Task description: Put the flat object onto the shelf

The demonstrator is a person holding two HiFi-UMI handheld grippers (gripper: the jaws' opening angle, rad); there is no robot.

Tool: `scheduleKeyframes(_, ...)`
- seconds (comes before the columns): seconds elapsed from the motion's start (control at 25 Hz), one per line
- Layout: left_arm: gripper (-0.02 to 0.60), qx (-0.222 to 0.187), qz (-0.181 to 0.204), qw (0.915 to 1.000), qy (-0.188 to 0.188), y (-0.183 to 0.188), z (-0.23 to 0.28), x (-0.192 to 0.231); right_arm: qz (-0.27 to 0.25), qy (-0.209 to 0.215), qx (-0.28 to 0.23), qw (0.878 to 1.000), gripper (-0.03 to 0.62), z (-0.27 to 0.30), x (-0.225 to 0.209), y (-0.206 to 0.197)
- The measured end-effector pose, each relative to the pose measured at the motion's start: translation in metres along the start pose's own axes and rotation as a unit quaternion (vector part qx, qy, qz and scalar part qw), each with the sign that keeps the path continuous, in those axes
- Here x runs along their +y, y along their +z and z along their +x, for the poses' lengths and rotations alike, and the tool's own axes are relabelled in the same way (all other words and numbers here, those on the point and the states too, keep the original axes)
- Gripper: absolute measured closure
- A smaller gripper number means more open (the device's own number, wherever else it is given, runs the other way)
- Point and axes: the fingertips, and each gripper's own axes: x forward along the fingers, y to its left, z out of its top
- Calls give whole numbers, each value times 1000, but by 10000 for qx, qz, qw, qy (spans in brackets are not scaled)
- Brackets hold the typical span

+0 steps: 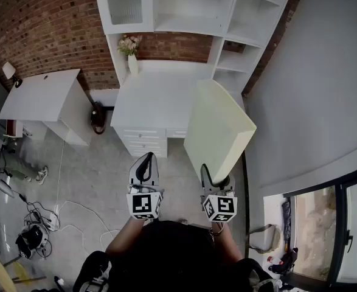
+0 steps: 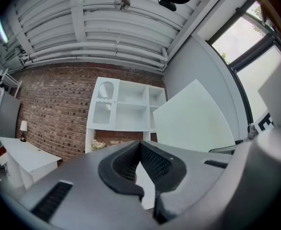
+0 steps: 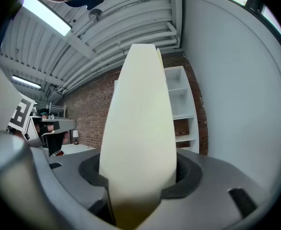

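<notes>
1. The right gripper [image 1: 218, 184] is clamping its two jaws on the flat object [image 1: 218, 129], a pale cream slab, and is pointing level toward the far wall.
2. In the right gripper view, the flat object [image 3: 140, 123] is filling the gap between the jaws edge-on. The dark fingers [image 3: 187, 172] are pressing against its two broad faces near its lower end.
3. The rest of the slab is reaching out past the fingertips, away from the person. Only its near end is sitting inside the grip.
4. In the head view the slab is hanging in the air, its far corner overlapping the right edge of the white desk [image 1: 154, 99]. Nothing is supporting it except the right gripper.
5. The white shelf [image 1: 190, 5] is standing against the brick wall [image 1: 38, 23] beyond the desk, well apart from the slab.
6. The left gripper [image 1: 145, 166] is holding level beside the right one, jaws closed together at the tips with nothing between them.
7. In the left gripper view, the left gripper [image 2: 140, 145] is facing the shelf [image 2: 126, 104]. The flat object [image 2: 193, 114] is showing off to the right of its jaws, clear of them.
8. A vase of flowers [image 1: 131, 53] is standing at the back of the desk, on its left.
</notes>
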Motion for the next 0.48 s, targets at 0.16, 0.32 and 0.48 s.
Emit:
scheduleKeyframes(0.16, 572, -7, -3, 10000, -25, 1, 5, 0, -43, 5, 12, 10000, 312, 4, -2, 1)
scheduleKeyframes(0.32, 572, -10, 4, 10000, -41, 1, 8, -1, -41, 22, -3, 10000, 313, 9, -2, 2)
scheduleKeyframes(0.48, 572, -22, -20, 10000, -38, 1, 10, 2, -33, 42, -65, 10000, 313, 12, 1, 5)
